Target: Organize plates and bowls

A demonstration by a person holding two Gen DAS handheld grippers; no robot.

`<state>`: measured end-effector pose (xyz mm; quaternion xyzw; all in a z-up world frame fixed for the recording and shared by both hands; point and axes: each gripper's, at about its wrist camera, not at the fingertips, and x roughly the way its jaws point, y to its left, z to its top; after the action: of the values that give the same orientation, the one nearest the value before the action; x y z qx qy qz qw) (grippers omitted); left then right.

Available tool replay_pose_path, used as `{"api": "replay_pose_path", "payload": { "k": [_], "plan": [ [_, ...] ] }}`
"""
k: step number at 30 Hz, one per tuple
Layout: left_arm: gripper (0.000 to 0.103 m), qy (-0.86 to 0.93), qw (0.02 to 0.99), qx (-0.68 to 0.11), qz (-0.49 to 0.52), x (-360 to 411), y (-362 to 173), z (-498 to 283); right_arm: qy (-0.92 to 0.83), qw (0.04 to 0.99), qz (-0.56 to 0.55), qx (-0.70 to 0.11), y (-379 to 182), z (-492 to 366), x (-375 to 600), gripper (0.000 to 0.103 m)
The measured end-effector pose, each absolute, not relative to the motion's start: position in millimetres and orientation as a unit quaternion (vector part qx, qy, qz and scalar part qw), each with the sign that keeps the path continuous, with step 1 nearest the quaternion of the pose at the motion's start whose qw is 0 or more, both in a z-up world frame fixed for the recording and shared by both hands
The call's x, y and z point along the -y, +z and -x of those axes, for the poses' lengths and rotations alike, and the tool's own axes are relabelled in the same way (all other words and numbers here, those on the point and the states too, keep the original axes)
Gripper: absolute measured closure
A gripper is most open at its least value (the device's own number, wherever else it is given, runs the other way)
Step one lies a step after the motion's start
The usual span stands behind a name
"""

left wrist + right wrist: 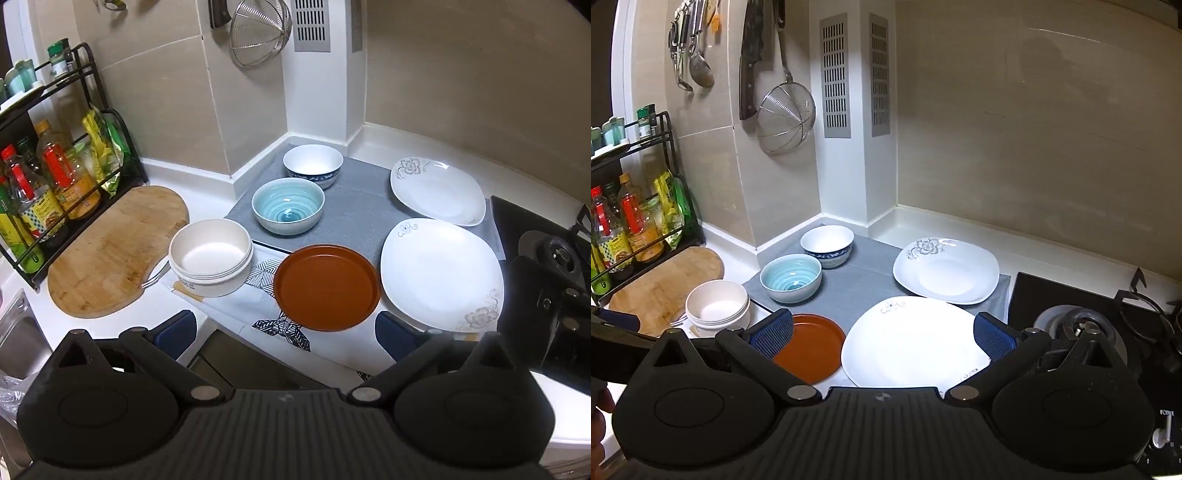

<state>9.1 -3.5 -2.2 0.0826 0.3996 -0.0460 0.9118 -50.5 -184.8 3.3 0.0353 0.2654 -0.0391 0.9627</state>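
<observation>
Nearest the lens, the left tongs (284, 328) and right tongs (882, 332) both stand wide open with nothing between their blue pads, hovering above the tabletop's (207, 317) front edge. On the grey mat (354, 206) lie two white flowered plates, the larger plate (439, 273) in front and the smaller plate (437, 190) behind it, close together. Left of the larger one sits a brown round plate (327, 286) on a patterned cloth (266, 284). Further left stand stacked cream bowls (210, 256), then a teal striped bowl (288, 210) and a blue-rimmed white bowl (313, 164) toward the corner. A wooden cutting board (110, 251) lies beside the bowls.
</observation>
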Motion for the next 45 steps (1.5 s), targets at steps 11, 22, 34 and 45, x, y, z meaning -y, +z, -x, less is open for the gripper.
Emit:
{"api": "replay_pose_path", "payload": {
  "k": [11,22,34,45],
  "plan": [
    [0.000,-0.057,0.910,-0.399,-0.101,-5.0,-4.0,-6.9,-0.051,0.962,-0.033,-0.267,6.3,51.6,177.6,0.000],
    [0.000,-0.056,0.901,-0.416,-0.106,-2.8,-3.3,-16.6,-0.049,0.962,-0.039,-0.266,2.4,47.5,178.3,0.000],
    [0.000,-0.055,0.909,-0.401,-0.100,-10.3,-1.9,-17.2,-0.042,0.959,-0.048,-0.276,0.1,42.4,175.0,0.000],
    [0.000,-0.059,0.907,-0.405,-0.101,-11.3,-0.3,-20.4,-0.049,0.968,-0.030,-0.245,-0.2,44.5,172.6,0.000]
  ]
}}
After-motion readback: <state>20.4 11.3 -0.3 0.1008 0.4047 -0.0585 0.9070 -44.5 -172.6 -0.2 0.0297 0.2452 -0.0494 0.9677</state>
